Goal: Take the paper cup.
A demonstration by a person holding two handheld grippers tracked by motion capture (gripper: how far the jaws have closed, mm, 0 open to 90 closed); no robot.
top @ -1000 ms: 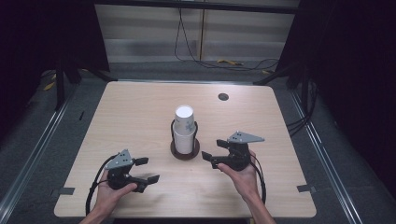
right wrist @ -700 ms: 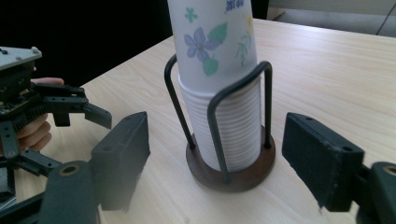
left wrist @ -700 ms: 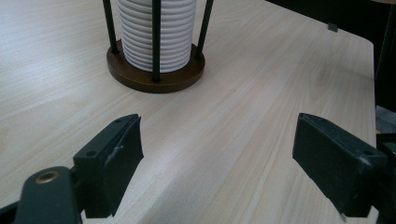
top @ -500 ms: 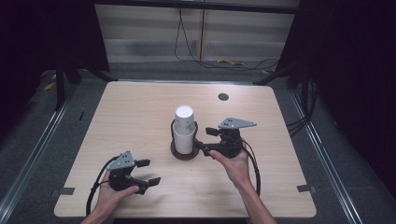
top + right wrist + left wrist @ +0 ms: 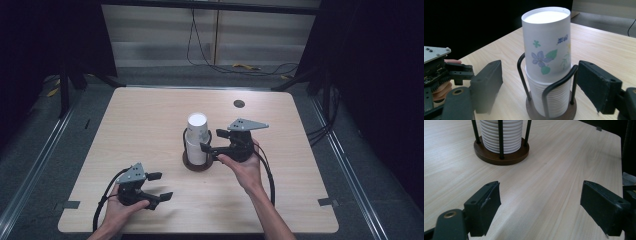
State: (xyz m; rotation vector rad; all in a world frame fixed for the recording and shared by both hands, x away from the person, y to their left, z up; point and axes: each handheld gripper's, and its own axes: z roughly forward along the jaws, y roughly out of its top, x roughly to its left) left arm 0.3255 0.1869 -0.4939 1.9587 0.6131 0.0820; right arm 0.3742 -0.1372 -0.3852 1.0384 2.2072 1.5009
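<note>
We see a stack of paper cups standing upside down in a cup holder near the middle of the bench. The holder has a round dark wooden base and thin black wire posts, and the top cup, white with a small flower print, rises clearly above the posts. The right tongs are just beside the stack, at its right side in the high view, and point toward it at about the height of the cups above the wire. In the right gripper view the two black jaws stand apart, one at each side of the stack, and they do not touch it; they have just been opening again after closing a little, with nothing pressed between them. The left tongs are well apart from the holder, low over the near left part of the bench, with the jaws wide apart and empty. We judge that the step in hand is the approach to take the top cup. The next move calls for bringing the right tongs forward around that cup, above the wire posts, then closing softly, because a paper wall deforms easily, and lifting straight up so that the cups below stay in place.
</note>
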